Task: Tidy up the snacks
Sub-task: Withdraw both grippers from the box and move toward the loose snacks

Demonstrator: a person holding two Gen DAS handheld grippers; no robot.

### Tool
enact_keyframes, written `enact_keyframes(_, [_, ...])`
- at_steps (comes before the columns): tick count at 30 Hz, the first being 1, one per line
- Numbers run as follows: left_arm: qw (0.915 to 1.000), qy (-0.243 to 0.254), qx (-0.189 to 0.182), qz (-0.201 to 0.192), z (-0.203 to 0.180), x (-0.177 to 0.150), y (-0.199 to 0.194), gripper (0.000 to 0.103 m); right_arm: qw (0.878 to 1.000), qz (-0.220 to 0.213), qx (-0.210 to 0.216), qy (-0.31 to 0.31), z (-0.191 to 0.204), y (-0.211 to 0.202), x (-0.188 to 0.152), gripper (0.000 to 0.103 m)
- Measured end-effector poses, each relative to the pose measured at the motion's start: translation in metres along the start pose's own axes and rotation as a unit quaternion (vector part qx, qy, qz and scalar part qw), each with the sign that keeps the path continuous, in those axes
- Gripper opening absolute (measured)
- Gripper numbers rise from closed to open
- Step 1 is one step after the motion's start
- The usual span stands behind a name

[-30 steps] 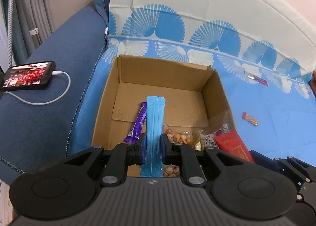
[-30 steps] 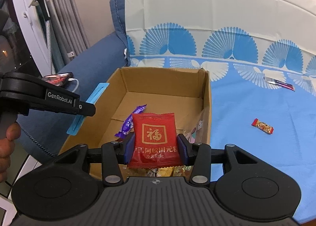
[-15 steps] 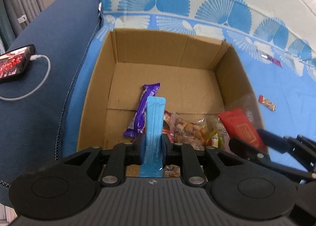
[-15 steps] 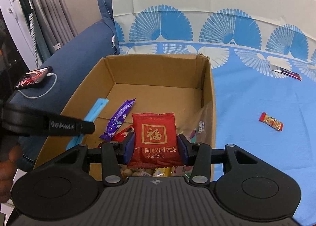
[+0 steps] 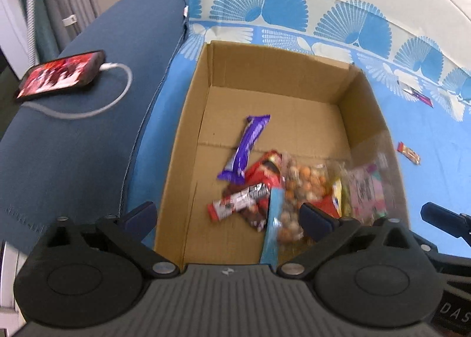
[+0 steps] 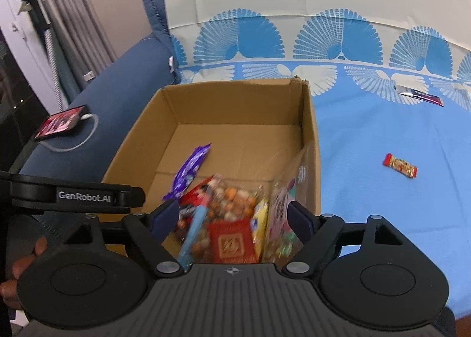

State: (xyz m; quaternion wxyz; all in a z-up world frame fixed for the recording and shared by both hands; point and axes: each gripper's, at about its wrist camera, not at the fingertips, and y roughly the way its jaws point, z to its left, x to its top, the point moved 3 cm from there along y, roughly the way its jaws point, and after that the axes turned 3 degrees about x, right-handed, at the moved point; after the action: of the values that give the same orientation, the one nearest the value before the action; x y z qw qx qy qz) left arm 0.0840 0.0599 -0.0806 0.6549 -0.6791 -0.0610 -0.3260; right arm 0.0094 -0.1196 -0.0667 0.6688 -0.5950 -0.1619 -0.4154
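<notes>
While both grippers are hanging over the box, this is the release step: two snacks are dropping in.
Left gripper (image 5: 226,216): jaws opening, spread wide, pads pressing on nothing.
Blue stick (image 5: 272,228): blurred, lying free between the left jaws, nearer the right-hand finger, touching neither that I can tell; leaning on the snack pile at the box's near end.
Right gripper (image 6: 234,217): jaws opening, nothing clamped.
Red packet (image 6: 232,241): lying between the right fingers, clear of both pads, resting on the pile just beyond the gripper body.
Pile: nut bag (image 5: 303,181), yellow and pink packs beside it, a red-black bar (image 5: 238,203) on the left, all crowding the near right corner.
Purple bar (image 5: 245,148): lying further in, mid floor, apart from both grippers.
Box (image 5: 188,142): cardboard, open top, far half bare.
Step judged: drop-off nearly done for this pair.
Next move judged: lifting both grippers clear of the box, then swinging right toward the loose snacks on the blue sheet (image 6: 368,130).
Left to collect: small red candy (image 6: 399,165) beside the box, well apart from the fingers; flat wrapper (image 6: 419,95) further back near the fan print.
Phone (image 5: 60,74): lying on the dark blue cushion with a cable, not part of the task.
Risk judged: fingers snagging the pile on the way out.
</notes>
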Motion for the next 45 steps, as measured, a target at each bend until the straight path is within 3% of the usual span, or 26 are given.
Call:
enact_keyframes(5, [0.9997, -0.011, 0.011, -0.021, 0.001, -0.028, -0.035, 0.103, 0.999, -0.028, -0.017, -0.021, 0.014, -0.038, -0.02, 0.086])
enact_keyframes(21, [0.9949, -0.009, 0.023, -0.098, 0.001, -0.064, -0.113, 0.103, 0.994, -0.096, -0.018, -0.057, 0.036, -0.116, -0.053, 0.091])
enact_keyframes(29, [0.9919, -0.01, 0.025, -0.124, 0.002, -0.069, -0.135, 0.103, 0.991, -0.12, -0.018, -0.064, 0.041, -0.135, -0.058, 0.093])
enact_keyframes(45, [0.9909, -0.01, 0.027, -0.132, 0.002, -0.074, -0.143, 0.103, 0.989, -0.131, -0.016, -0.065, 0.043, -0.146, -0.064, 0.093])
